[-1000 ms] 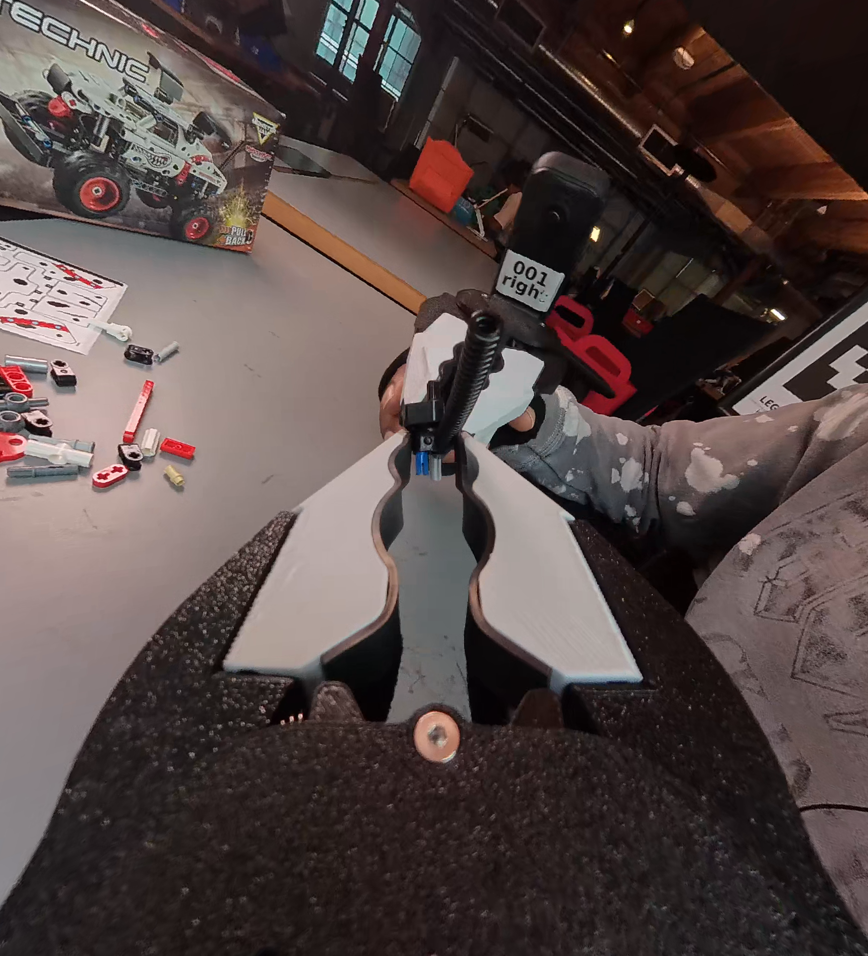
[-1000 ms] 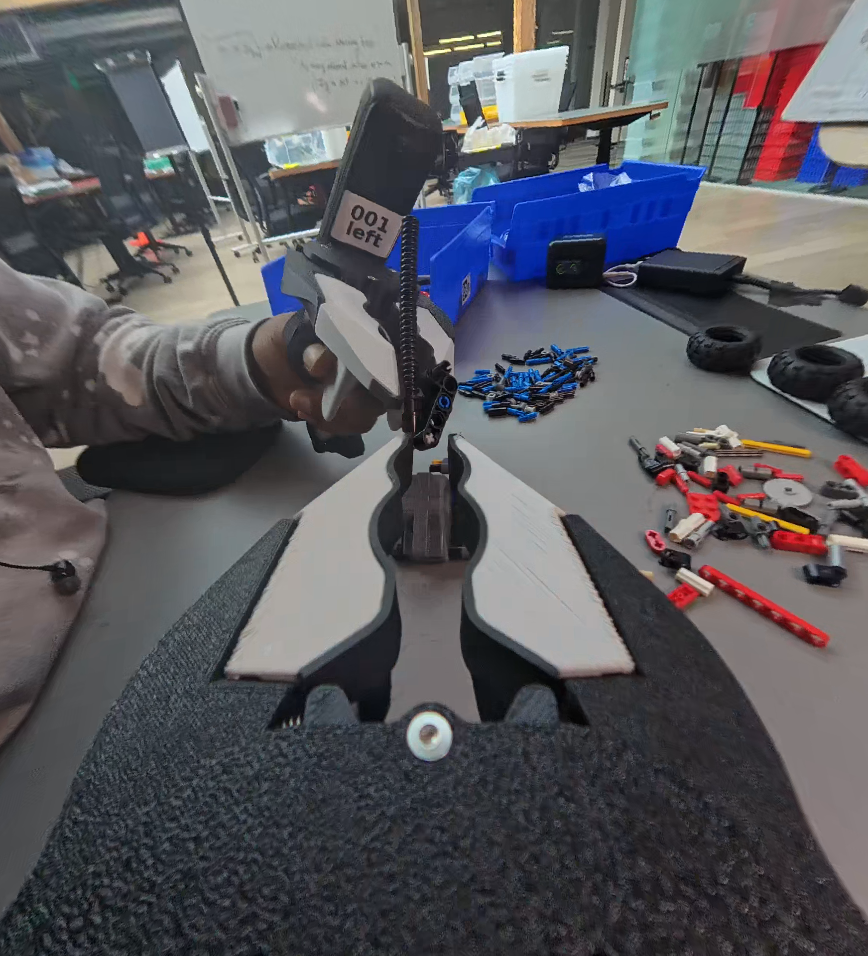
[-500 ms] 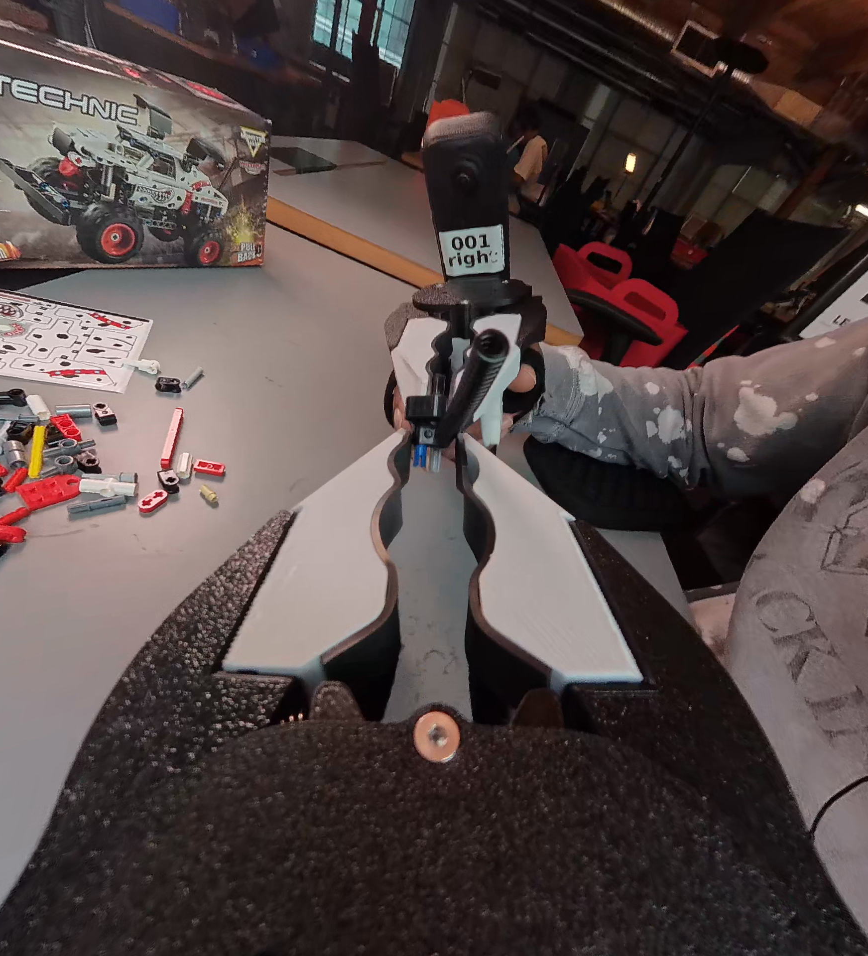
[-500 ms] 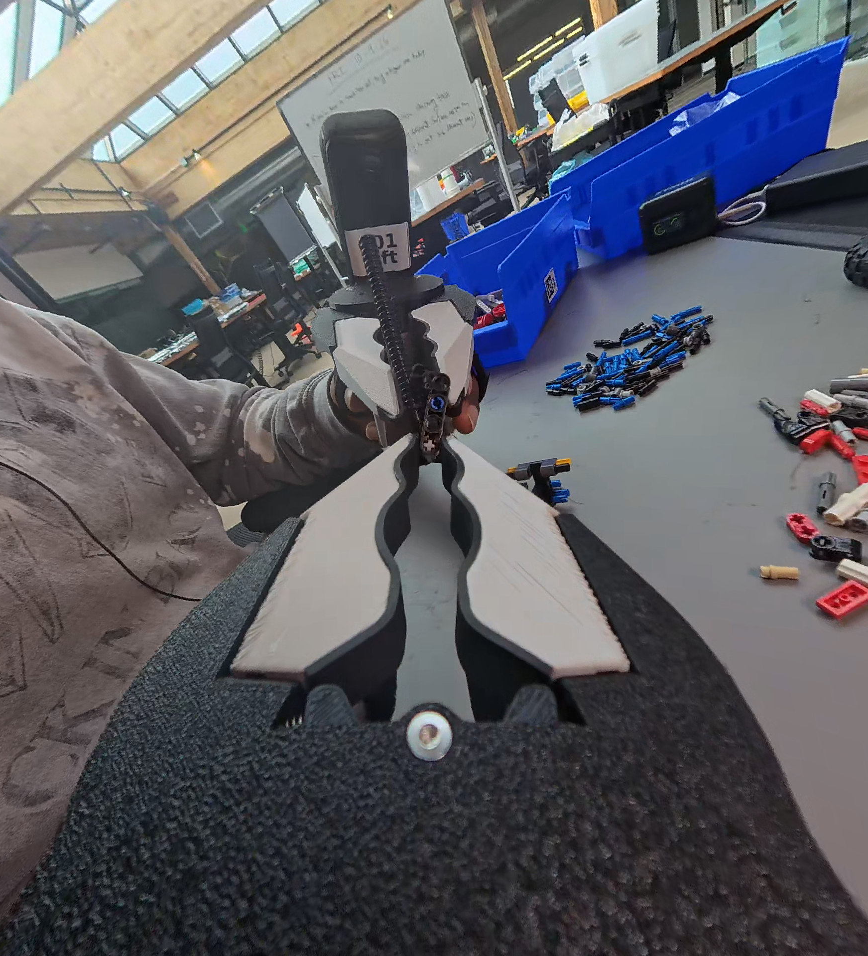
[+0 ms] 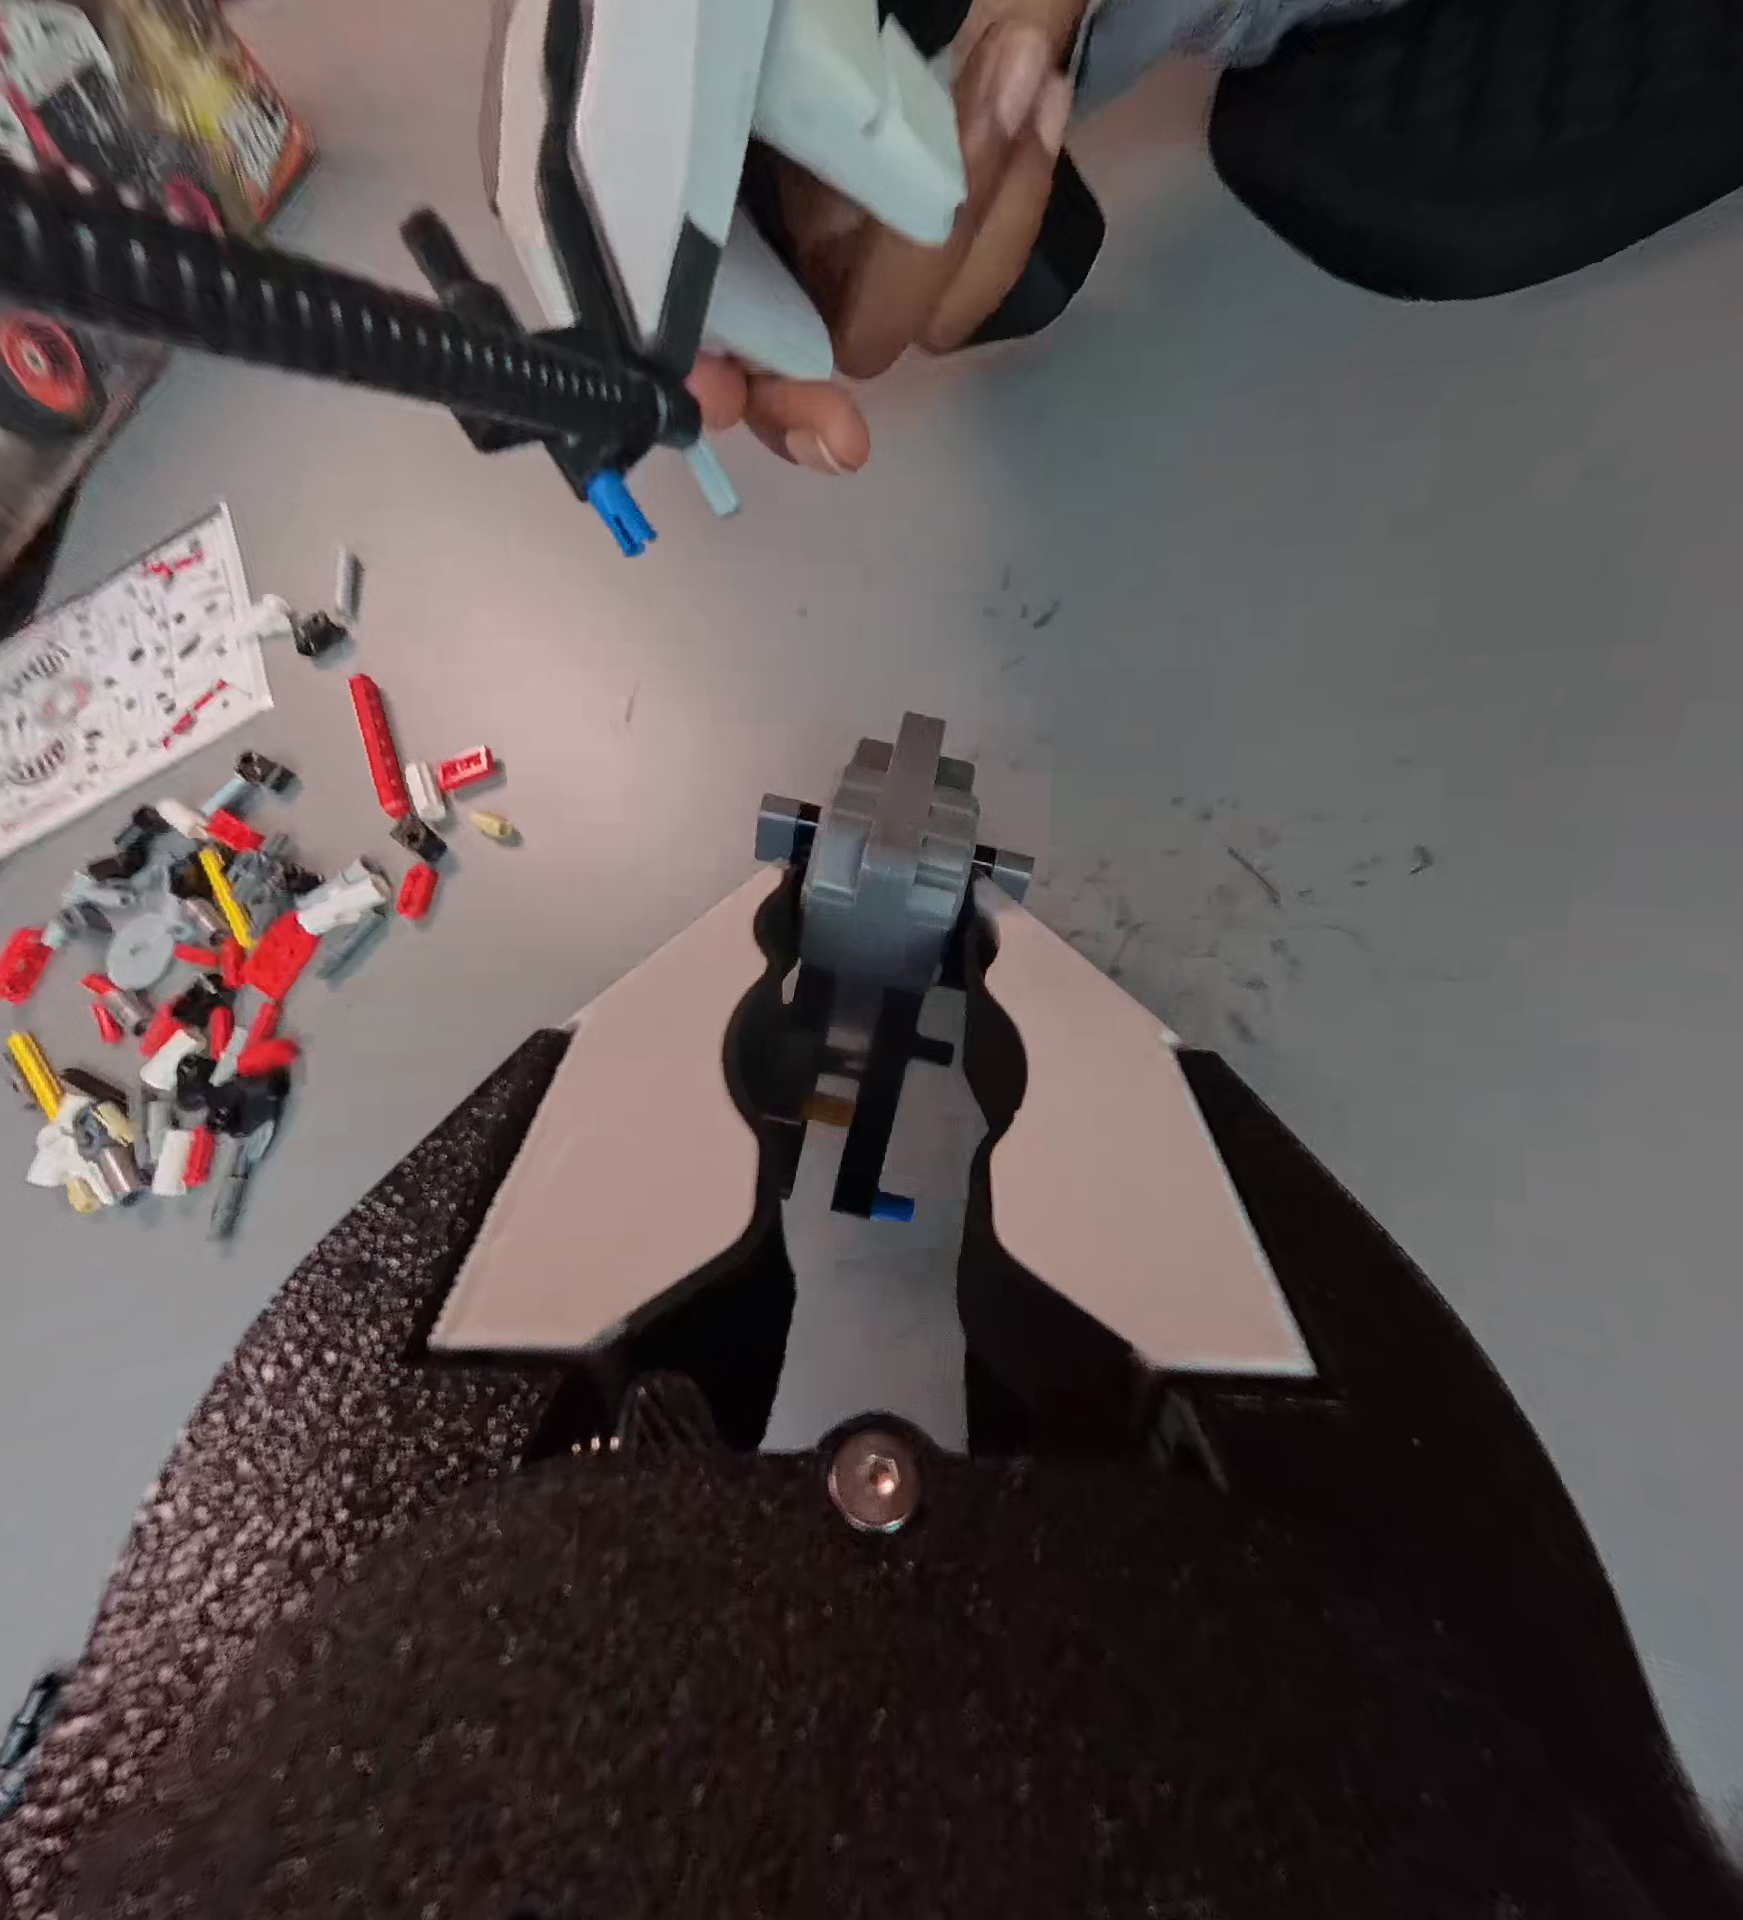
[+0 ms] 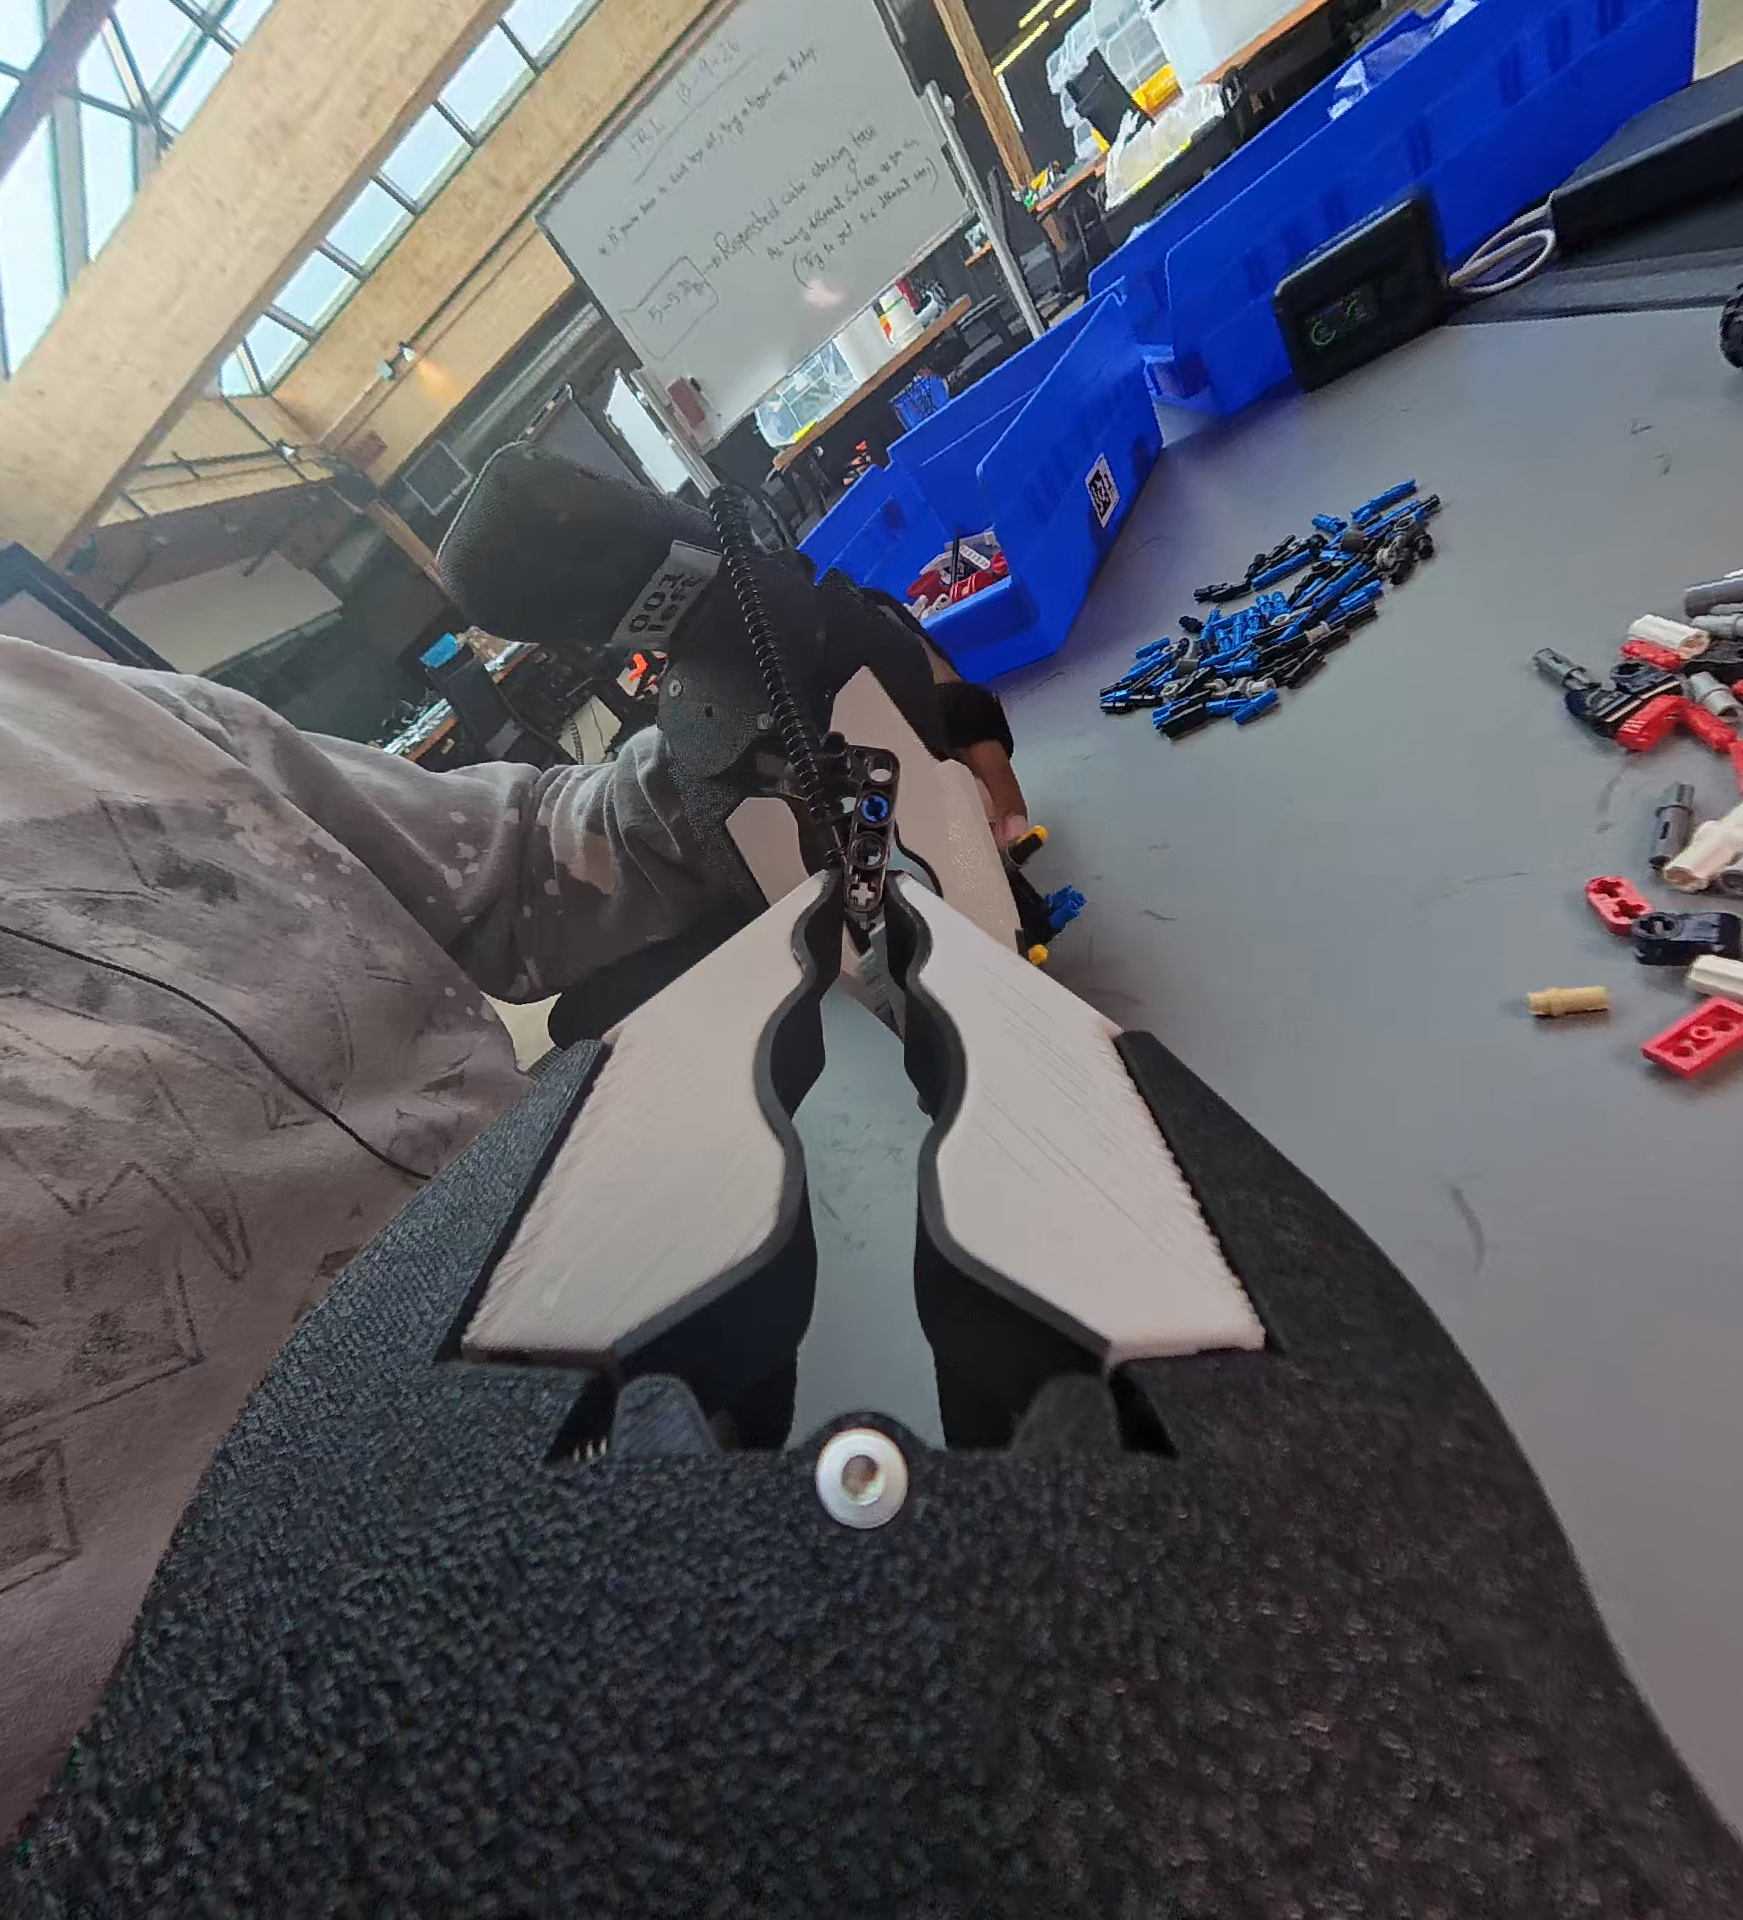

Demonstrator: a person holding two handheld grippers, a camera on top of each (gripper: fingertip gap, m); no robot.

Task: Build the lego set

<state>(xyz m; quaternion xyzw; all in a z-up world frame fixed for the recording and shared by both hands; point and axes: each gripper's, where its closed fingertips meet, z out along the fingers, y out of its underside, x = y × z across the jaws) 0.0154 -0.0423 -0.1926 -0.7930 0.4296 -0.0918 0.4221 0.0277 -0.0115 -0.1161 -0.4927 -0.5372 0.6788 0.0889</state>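
Centrally in the left wrist view, left gripper [image 5: 893, 883] with jaws spread wide around a grey Lego assembly [image 5: 893, 862] standing on the grey table [image 5: 1366, 727], contact with it unclear, probably to steady it. Upper left of that frame, right gripper [image 5: 638, 416] pinched shut on a black Lego beam [image 6: 869, 831] carrying a blue pin [image 5: 620, 511], seemingly poised for joining. Further out at left, loose parts pile [image 5: 181, 977], instruction sheet [image 5: 98, 686], and set box [image 5: 46, 312] in the corner.
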